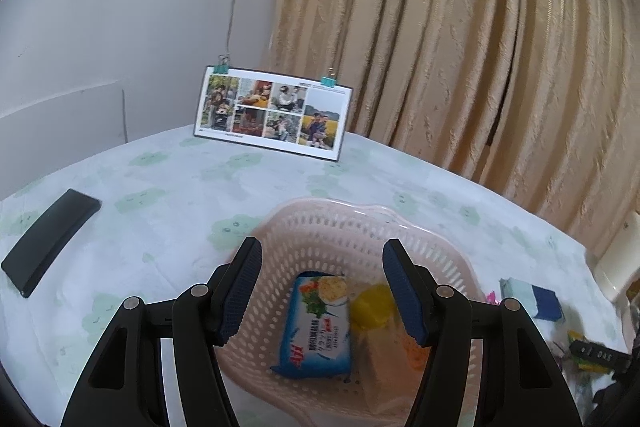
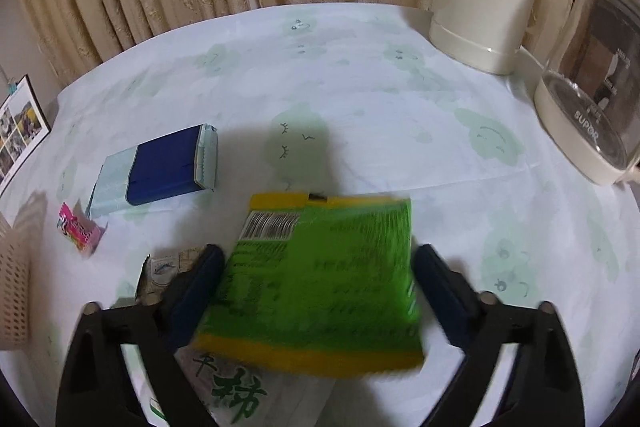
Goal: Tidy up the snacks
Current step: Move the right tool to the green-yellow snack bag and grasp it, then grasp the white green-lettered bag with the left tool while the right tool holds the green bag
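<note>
Currently, two packets lie in the pink perforated plastic basket (image 1: 344, 227): one blue biscuit packet (image 1: 316, 331), long axis pointing away from the camera, and one yellow packet (image 1: 372, 305). The left gripper (image 1: 322, 291) hangs spread wide above them, empty. The right gripper (image 2: 316, 301), jaws wide, brackets a blurred green-and-yellow snack bag (image 2: 320, 283), barcode end farthest; contact cannot be determined. A pale cloud-print tablecloth (image 2: 380, 99) and beige curtains (image 1: 460, 47) surround.

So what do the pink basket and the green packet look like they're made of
Basket: looks like moulded plastic, pale pink and matte, with a regular grid of holes in a rigid wavy wall. Green packet: likely thin printed plastic film, flat with a barcode; blurred, so finish is unclear.
</note>
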